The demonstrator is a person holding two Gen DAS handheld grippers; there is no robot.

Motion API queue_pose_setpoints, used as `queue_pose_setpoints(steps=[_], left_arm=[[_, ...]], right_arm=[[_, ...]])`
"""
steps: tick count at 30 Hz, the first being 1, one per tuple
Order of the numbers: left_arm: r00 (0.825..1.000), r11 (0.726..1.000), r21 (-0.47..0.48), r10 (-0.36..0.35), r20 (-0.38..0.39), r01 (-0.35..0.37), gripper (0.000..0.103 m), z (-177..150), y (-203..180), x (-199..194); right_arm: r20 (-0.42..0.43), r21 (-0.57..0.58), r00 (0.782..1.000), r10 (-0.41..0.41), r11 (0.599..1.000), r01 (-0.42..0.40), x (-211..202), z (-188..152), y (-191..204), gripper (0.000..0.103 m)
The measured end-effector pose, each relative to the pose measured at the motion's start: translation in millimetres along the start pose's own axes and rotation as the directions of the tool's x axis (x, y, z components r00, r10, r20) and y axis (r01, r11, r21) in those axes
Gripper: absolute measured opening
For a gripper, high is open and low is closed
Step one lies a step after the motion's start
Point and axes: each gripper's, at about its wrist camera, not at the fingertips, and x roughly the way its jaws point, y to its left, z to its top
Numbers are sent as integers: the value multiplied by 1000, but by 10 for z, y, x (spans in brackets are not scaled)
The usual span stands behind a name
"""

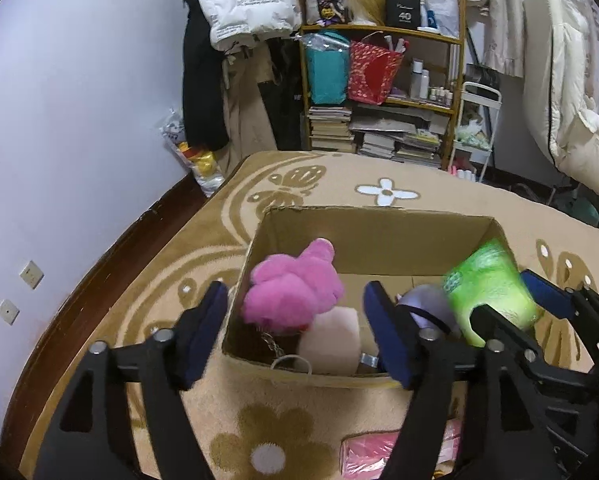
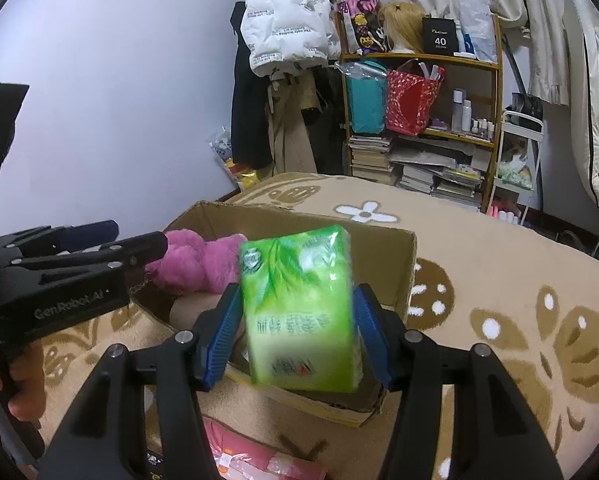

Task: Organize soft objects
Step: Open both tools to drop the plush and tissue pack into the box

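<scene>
An open cardboard box (image 1: pixel 379 236) stands on the carpet and holds a pink plush toy (image 1: pixel 293 284), a pale pink soft item (image 1: pixel 331 340) and a lilac item (image 1: pixel 427 304). My left gripper (image 1: pixel 299 332) is open and empty over the box's near left edge. My right gripper (image 2: pixel 297 330) holds a green tissue pack (image 2: pixel 299 308) between its fingers, above the box's near right side (image 2: pixel 403 264). The pack is blurred; it also shows in the left wrist view (image 1: pixel 489 284). The plush toy shows in the right wrist view (image 2: pixel 195 264).
A pink packaged item (image 2: pixel 259 460) lies on the beige patterned carpet (image 1: pixel 203 256) in front of the box. A wooden shelf (image 1: pixel 383 92) with bags and books stands against the far wall. Coats (image 1: pixel 243 4) hang to its left. White bedding (image 1: pixel 571 92) is at the right.
</scene>
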Motion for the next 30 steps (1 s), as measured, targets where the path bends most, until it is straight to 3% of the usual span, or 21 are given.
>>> queue_pose_setpoints(steps=[9,18,30], left_arm=[[999,999,-19,43,-22,-44,97,-8,73,5],[996,995,-80,58,-66,-63,100,-69,287,-138],[985,995,-104,-3,-173,-15,101,-361,436,-494]], right_arm=[[8,-19,1000,9,1000,-9,-43,-9,36,84],[-4,-50,1000,0,999,0,-117,-35,137,100],[-15,-21,1000,-1,1000,0,-432,-61,207,100]])
